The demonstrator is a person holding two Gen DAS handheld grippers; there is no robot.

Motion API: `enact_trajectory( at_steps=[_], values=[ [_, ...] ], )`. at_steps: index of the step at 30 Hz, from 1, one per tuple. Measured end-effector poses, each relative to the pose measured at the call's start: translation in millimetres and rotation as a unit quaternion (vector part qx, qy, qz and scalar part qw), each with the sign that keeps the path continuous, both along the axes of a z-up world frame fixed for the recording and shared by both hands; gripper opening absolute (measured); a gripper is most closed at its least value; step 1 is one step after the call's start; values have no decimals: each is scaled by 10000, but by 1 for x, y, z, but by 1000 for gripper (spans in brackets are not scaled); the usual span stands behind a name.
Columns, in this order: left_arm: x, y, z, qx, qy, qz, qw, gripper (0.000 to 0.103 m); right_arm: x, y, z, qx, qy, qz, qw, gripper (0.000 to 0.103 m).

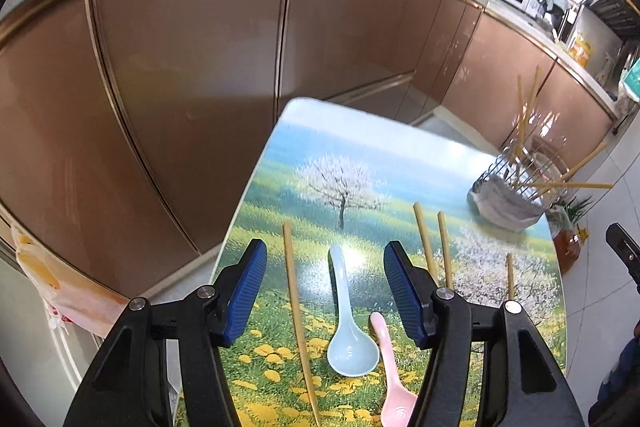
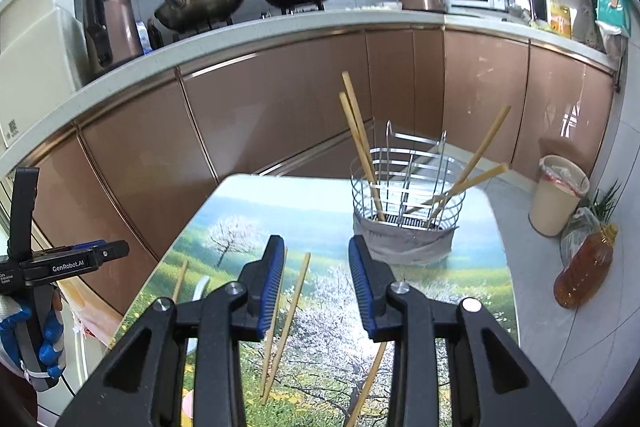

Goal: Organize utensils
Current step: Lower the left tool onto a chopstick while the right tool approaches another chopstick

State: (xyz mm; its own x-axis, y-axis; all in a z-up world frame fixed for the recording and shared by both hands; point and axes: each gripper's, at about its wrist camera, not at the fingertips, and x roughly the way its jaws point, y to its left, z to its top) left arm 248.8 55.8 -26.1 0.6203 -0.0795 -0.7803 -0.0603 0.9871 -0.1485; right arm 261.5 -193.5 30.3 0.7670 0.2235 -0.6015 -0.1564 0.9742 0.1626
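The surface (image 2: 480, 267), printed with a meadow scene, carries the wire rack (image 2: 406, 211) at its far right corner. Four chopsticks (image 2: 362, 143) already stand in the rack — judged partly done. Left to sort, all nearer than the rack: several loose chopsticks (image 1: 298, 311), a pale blue spoon (image 1: 348, 327) and a pink spoon (image 1: 390, 371). Left gripper (image 1: 325, 291) hangs with fingers apart over the blue spoon, holding nothing; right gripper (image 2: 314, 287) likewise empty, fingers parted above a chopstick pair (image 2: 286, 323). The pink spoon's bowl is cut off — so are some chopstick ends.

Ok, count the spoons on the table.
2. A pale blue spoon lies right of a chopstick; a pink spoon just right of it, bowl partly hidden. Others possibly hidden.
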Motion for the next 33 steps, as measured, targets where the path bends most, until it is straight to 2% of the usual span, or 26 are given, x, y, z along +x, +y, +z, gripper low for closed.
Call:
enact_trajectory(
  at_steps=[10, 21, 33],
  values=[
    [43, -31, -37, 15, 689, -469, 9965, 53, 38, 10, -44, -101, 618, 193, 9978, 32],
    [100, -83, -83, -22, 1450, -941, 9849, 46, 69, 15, -86, -175, 1071, 381, 9934, 32],
    [149, -122, -105, 208, 1847, -1141, 9759, 46, 99, 25, -120, -276, 1523, 684, 9856, 32]
  ],
)
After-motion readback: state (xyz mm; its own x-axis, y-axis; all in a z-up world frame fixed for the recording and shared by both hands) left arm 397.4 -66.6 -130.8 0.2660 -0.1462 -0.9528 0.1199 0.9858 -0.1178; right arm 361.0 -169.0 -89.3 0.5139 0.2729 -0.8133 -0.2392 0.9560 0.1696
